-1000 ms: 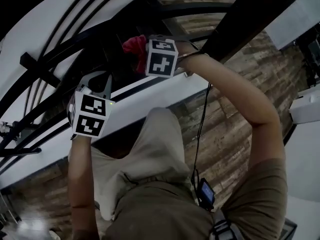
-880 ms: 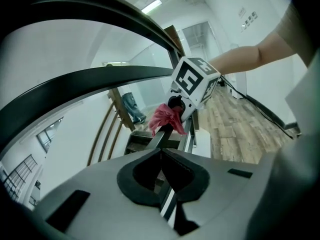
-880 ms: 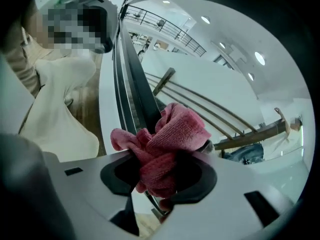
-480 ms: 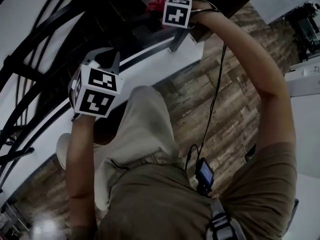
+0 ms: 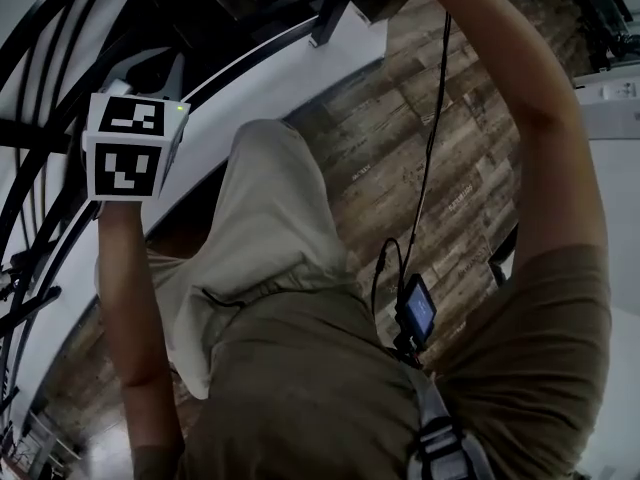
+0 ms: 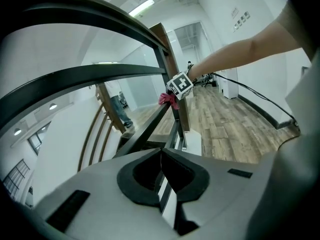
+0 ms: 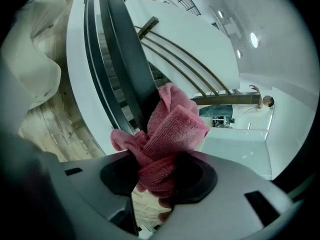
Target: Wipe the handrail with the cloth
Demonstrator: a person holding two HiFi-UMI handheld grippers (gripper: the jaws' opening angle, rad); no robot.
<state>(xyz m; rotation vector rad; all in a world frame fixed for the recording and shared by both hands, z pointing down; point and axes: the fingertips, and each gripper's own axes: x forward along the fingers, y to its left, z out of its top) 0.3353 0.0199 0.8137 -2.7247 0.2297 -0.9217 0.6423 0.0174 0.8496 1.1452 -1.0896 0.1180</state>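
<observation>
Pressing cloth (image 7: 169,131) against handrail (image 7: 126,74), right gripper (image 7: 157,176) clamped on it

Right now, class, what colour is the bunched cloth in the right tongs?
Pinkish red. The bunched microfibre cloth shows best in the right gripper view.

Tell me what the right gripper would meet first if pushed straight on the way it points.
Probably the dark handrail: the right gripper is shut on the pink cloth, which bunches against the rail just ahead. Depth is unclear.
</observation>
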